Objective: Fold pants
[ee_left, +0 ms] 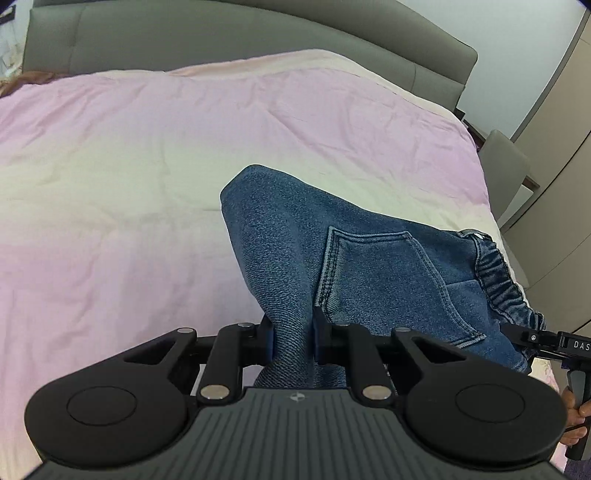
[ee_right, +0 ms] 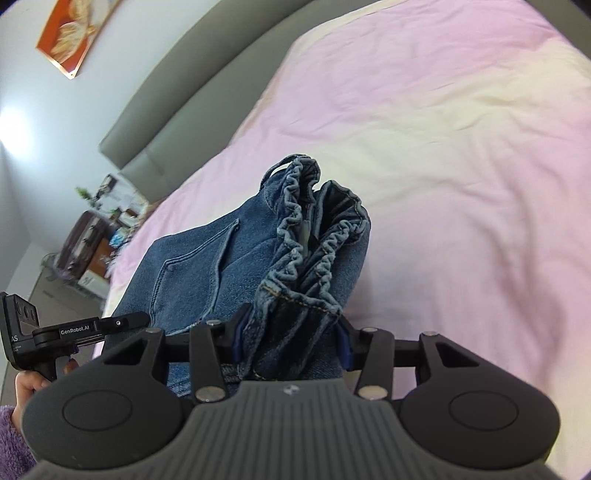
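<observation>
Both grippers (ee_left: 293, 338) (ee_right: 290, 341) gripping pants (ee_left: 369, 266) above bed (ee_left: 129, 166)

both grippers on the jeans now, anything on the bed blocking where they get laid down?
Nothing visible. Left gripper and right gripper both clamp the jeans, and the pink bedspread ahead lies bare up to the headboard.

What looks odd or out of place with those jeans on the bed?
Nothing is damaged. The jeans hang bunched above the pink bedspread, pinched by the left hand-held gripper and at the waistband by the right hand-held gripper.
</observation>
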`<action>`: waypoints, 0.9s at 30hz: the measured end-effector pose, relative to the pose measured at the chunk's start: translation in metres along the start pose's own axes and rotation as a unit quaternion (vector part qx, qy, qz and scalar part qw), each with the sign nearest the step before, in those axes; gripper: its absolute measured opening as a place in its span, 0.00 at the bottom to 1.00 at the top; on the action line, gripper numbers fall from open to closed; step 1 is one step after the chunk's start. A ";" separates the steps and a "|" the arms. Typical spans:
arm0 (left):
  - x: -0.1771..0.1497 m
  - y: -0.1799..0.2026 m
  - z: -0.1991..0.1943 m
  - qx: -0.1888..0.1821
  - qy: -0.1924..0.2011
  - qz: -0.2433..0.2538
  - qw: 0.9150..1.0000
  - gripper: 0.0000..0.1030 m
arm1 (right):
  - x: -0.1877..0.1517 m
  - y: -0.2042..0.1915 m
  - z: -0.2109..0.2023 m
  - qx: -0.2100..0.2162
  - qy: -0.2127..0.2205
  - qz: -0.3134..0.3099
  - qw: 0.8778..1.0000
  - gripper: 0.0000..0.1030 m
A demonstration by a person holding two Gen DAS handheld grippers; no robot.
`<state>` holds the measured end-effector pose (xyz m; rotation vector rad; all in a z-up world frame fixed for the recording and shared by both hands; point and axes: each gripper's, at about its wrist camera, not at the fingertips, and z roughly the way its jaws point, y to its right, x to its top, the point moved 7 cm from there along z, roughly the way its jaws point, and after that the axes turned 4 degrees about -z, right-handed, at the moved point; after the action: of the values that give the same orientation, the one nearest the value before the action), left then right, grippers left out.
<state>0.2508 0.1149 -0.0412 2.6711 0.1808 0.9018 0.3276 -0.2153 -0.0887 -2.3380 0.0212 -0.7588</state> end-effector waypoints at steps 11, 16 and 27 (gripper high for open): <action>-0.005 -0.145 -0.103 0.076 0.027 -0.016 0.997 0.19 | -0.063 -0.158 0.097 0.086 -0.023 -0.022 0.996 0.41; -0.014 -0.210 -0.091 0.084 0.023 -0.042 0.995 0.19 | -0.091 -0.191 0.153 0.090 -0.044 -0.034 0.994 0.41; -0.065 -0.301 -0.012 0.069 -0.028 -0.077 0.994 0.25 | -0.153 -0.175 0.246 0.035 -0.113 -0.076 0.990 0.43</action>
<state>0.1859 0.3872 -0.1696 2.7580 0.4450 0.7913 0.2990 0.0993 -0.2107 -2.3642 -0.2822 -0.5520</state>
